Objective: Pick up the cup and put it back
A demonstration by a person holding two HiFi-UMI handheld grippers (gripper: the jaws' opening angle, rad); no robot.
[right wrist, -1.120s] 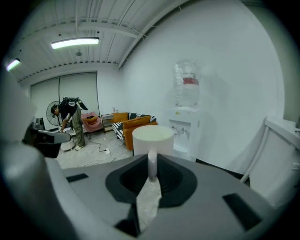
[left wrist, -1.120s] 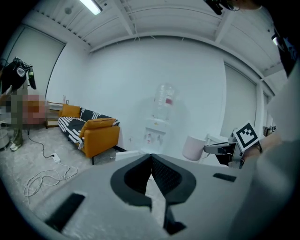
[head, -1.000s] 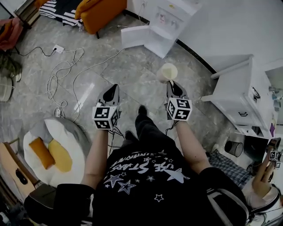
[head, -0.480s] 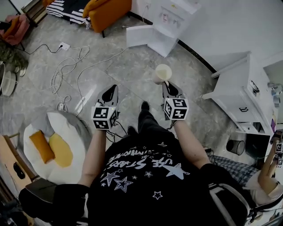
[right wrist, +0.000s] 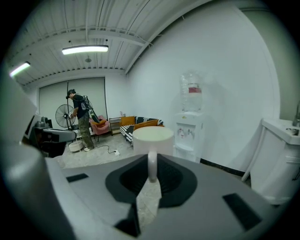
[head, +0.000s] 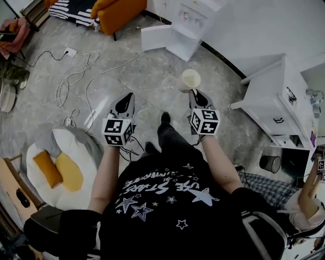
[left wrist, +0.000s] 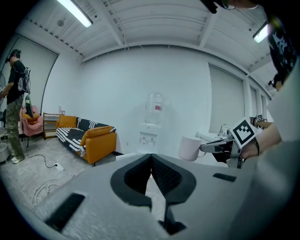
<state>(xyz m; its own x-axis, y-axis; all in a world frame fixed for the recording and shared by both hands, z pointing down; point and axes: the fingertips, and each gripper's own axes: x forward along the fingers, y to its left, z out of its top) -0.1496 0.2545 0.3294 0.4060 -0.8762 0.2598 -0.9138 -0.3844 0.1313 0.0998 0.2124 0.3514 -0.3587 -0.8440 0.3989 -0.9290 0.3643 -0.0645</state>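
A cream-white cup (head: 190,79) hangs in the air above the grey floor, held upright by its handle. My right gripper (head: 195,94) is shut on that handle. In the right gripper view the cup (right wrist: 153,139) stands just beyond the jaws, and its handle (right wrist: 152,165) is pinched between them. My left gripper (head: 129,97) is level with the right one, a short way to its left. Its jaws meet with nothing between them (left wrist: 151,157). The left gripper view shows the cup (left wrist: 190,147) from the side, with the right gripper (left wrist: 220,147) behind it.
A white water dispenser (head: 185,20) stands ahead by the wall, and a white cabinet (head: 277,109) is on the right. Cables (head: 71,81) trail over the floor at left near an orange sofa (head: 119,10). A white cushion seat (head: 61,162) lies at lower left. Another person (right wrist: 82,117) stands far off.
The person has stepped forward a little, carrying both grippers and the cup slightly nearer the water dispenser. The grip on the handle is unchanged.
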